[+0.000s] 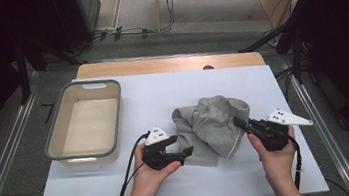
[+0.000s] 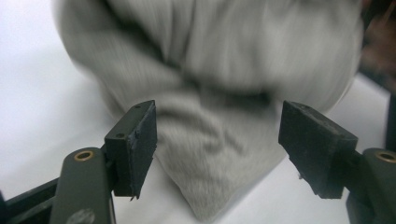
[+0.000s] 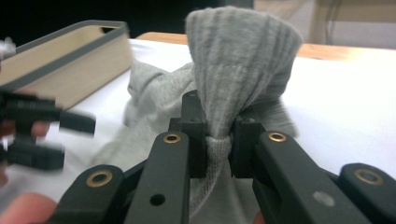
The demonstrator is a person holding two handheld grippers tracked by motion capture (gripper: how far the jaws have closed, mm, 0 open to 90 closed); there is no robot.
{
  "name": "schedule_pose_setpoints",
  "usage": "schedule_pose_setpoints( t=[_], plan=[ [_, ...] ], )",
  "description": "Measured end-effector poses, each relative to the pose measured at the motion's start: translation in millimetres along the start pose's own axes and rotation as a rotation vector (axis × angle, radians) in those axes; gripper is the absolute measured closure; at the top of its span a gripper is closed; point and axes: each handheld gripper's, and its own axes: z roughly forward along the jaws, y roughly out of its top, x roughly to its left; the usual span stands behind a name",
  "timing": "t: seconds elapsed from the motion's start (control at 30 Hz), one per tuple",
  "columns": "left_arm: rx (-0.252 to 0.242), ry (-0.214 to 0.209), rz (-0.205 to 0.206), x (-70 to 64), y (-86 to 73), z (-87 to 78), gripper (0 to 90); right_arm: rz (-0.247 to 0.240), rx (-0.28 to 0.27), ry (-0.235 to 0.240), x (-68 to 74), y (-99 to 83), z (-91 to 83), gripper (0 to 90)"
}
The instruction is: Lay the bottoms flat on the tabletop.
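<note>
While right tongs (image 3: 218, 140) pinch one grey garment (image 1: 211, 126), left tongs (image 2: 217, 144) gape.

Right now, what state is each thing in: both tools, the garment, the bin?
Left tool: open, jaws either side of the garment's near corner, not gripping.
Right tool: shut on a bunched fold of the garment.
Grey garment: crumpled on the white table sheet, one fold pinched.
Bin: upright, empty.
</note>
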Motion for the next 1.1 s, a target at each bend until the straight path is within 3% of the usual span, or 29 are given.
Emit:
schedule_pose_setpoints(
  t=[0.1,0.2,0.27,0.3,0.33,0.5,0.77,0.87,1.0,1.03,1.1],
  plan=[
    [0.071,0.016,0.035,-6.6,-6.0,17.1,32.9,0.029,0.002,-0.024,-16.0,-3.1,-2.9,76.9],
    [0.106,0.061,0.067,-10.8,-9.2,22.9,56.7,0.045,0.008,-0.042,-27.1,-6.7,-4.0,76.8],
    [0.116,0.058,0.071,-10.2,-9.5,22.7,75.5,0.054,0.008,-0.048,-32.9,-8.7,-4.2,76.9],
    [0.127,0.033,0.081,-9.3,-9.6,19.6,80.0,0.053,0.012,-0.056,-35.3,-9.4,-4.7,76.9],
    [0.127,0.033,0.081,-9.3,-9.6,19.6,81.5,0.053,0.012,-0.056,-35.3,-9.4,-4.7,76.9],
    [0.192,-0.019,0.173,-19.4,-13.6,1.4,83.1,0.051,0.003,-0.077,-44.7,-10.3,-8.3,76.9],
    [0.235,-0.096,0.207,-21.5,-27.3,-31.0,83.5,0.040,0.020,-0.110,-50.8,-12.2,-3.3,76.9],
    [0.251,-0.119,0.253,-22.4,-31.9,-49.1,83.7,0.021,0.033,-0.129,-53.8,-13.2,2.0,77.2],
    [0.277,-0.136,0.291,-19.3,-34.5,-62.4,83.8,0.012,0.037,-0.150,-56.9,-12.1,7.8,77.2],
    [0.290,-0.124,0.303,-15.6,-38.0,-66.4,83.6,0.008,0.048,-0.174,-60.2,-14.0,15.3,77.0],
    [0.276,-0.112,0.294,-13.9,-40.7,-66.3,81.7,0.020,0.074,-0.167,-61.8,-19.1,24.3,75.7]
  ],
)
